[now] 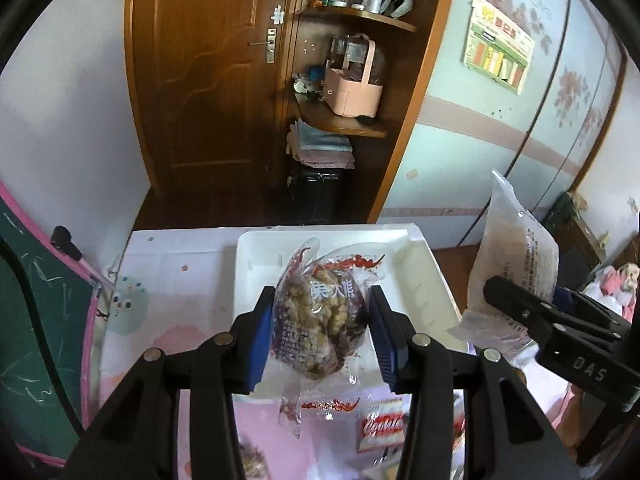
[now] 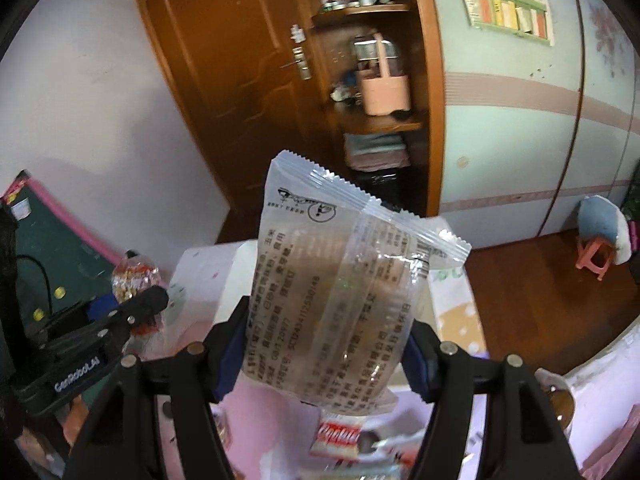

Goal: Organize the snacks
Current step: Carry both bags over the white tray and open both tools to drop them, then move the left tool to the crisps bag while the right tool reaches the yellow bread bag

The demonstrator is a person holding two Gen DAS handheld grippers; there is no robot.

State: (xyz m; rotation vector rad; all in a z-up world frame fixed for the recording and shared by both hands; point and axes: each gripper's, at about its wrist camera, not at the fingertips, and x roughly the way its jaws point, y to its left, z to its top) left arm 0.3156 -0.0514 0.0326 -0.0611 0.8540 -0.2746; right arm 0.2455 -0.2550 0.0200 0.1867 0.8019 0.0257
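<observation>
Item 1: nut snack packet [image 1: 320, 320], pinched between the blue pads of the left gripper [image 1: 322, 334], carried above the white tray [image 1: 416, 256]. Long axis runs 12 to 6 o'clock, upper seal toward the tray.

Item 2: clear wafer packet [image 2: 344, 300], pinched by the right gripper [image 2: 324, 354], seal pointing to 12 o'clock.

Handling advice: lower each over the tray before releasing, side by side, without overlap.

Home bedroom: wooden door [image 1: 208, 72], corner shelves [image 1: 352, 120] held folded linens [image 1: 320, 148], floral wardrobe [image 1: 520, 120], chalkboard [image 1: 36, 320], pink stool [image 2: 596, 258].
</observation>
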